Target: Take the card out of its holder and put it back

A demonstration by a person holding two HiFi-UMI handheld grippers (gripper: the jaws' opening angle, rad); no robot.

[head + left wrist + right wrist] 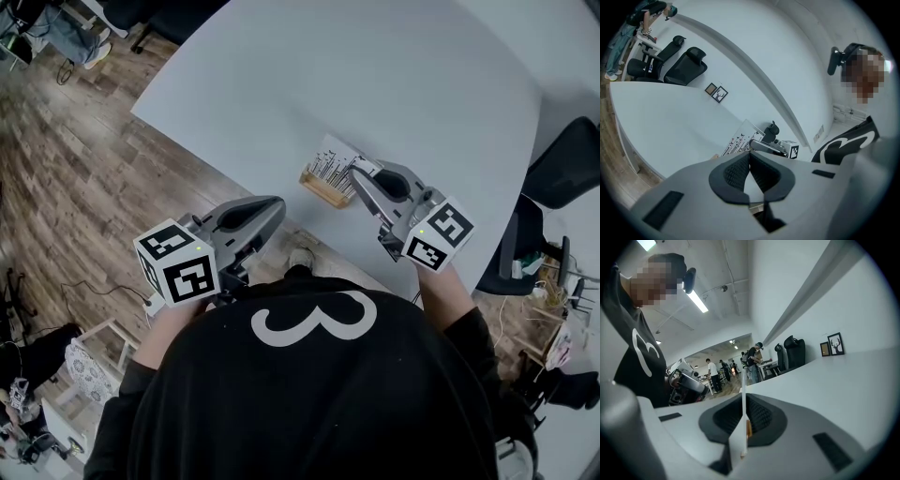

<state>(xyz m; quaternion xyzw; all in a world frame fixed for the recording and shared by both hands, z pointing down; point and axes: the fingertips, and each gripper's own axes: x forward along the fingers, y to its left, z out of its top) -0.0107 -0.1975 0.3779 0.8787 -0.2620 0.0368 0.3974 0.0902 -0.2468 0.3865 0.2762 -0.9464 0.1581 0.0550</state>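
A white card (330, 161) printed with small dark figures stands tilted in a low wooden holder (323, 190) near the table's front edge. My right gripper (354, 173) is shut on the card's right side. In the right gripper view the card (743, 413) shows edge-on, pinched between the pads, with a sliver of wood beside it. My left gripper (279, 208) hovers off the table's front edge, left of the holder, its pads together with nothing between them. In the left gripper view the card (738, 140) and the right gripper (768, 145) lie just beyond the left gripper (749, 157).
The white table (375, 84) stretches away behind the holder. Black office chairs (684, 65) and two small framed pictures (717, 92) stand at its far end. Another black chair (572, 164) is at the right, wooden floor (75, 169) at the left. People stand in the distance (750, 362).
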